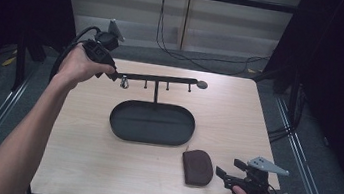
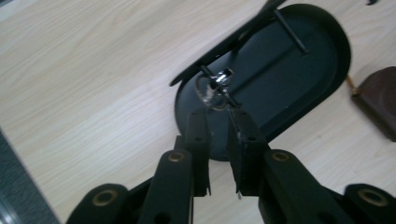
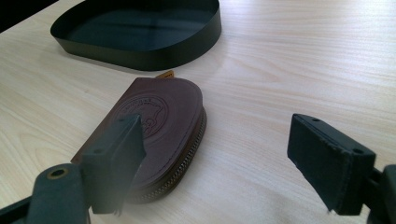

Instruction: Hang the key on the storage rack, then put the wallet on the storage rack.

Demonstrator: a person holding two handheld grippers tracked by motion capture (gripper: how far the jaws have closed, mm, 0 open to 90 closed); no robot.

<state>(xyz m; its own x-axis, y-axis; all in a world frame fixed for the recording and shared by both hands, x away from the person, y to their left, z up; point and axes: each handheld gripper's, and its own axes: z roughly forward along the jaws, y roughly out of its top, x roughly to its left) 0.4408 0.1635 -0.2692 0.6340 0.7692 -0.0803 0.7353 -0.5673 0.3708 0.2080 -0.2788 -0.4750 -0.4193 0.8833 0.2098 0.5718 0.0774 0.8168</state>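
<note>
A black stand has an oval tray (image 1: pixel 113 117) and a post carrying a horizontal bar (image 1: pixel 162 79) with several hooks. A silver key ring (image 1: pixel 124 83) hangs from the hook nearest the bar's left end. My left gripper (image 1: pixel 115 75) sits at that end, held from behind the table's back left. In the left gripper view its jaws stand a little apart (image 2: pixel 218 116), with the key ring (image 2: pixel 212 89) just beyond the tips and not pressed by them. A brown leather zip pouch (image 1: pixel 197 167) lies at the front right. My right gripper (image 1: pixel 228 168) is wide open just right of the pouch (image 3: pixel 154 116), with nothing between the jaws.
The oval tray (image 3: pixel 140 52) is bare inside and lies between the two grippers. The light wooden table (image 1: pixel 100 168) has open room at the front left and far right. Cables run along the floor behind the table.
</note>
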